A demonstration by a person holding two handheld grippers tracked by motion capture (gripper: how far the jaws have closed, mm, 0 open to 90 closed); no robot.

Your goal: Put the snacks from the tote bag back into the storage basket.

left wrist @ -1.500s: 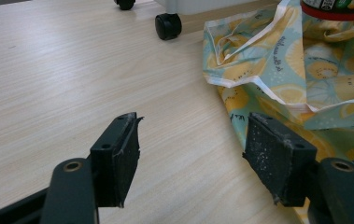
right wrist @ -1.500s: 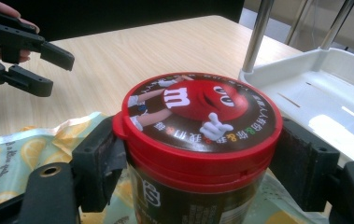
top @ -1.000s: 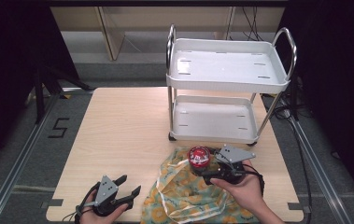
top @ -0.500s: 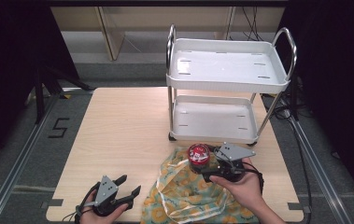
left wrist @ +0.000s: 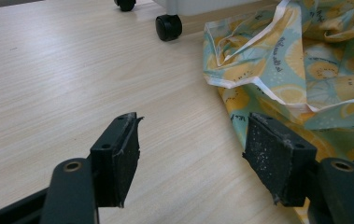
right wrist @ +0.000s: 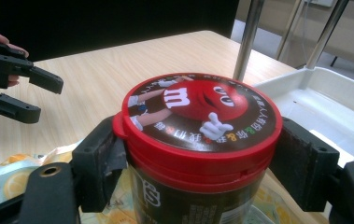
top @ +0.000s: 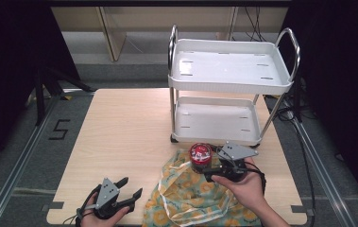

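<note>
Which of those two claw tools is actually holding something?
The right gripper: its jaws are clamped on the red-lidded jar above the patterned cloth. The left gripper sits open over bare table, holding nothing.

A light wooden table (top: 120,137) bears a white trolley (top: 231,71) and a fruit-print cloth bag (top: 191,198).

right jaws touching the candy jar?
Touching. The right gripper view shows both jaws of the right gripper pressed against the candy jar just below its red lid.

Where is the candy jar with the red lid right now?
In the high view the candy jar is at the table's near right, over the lemon-print bag, just in front of the white cart, clamped between the jaws of the right gripper.
</note>
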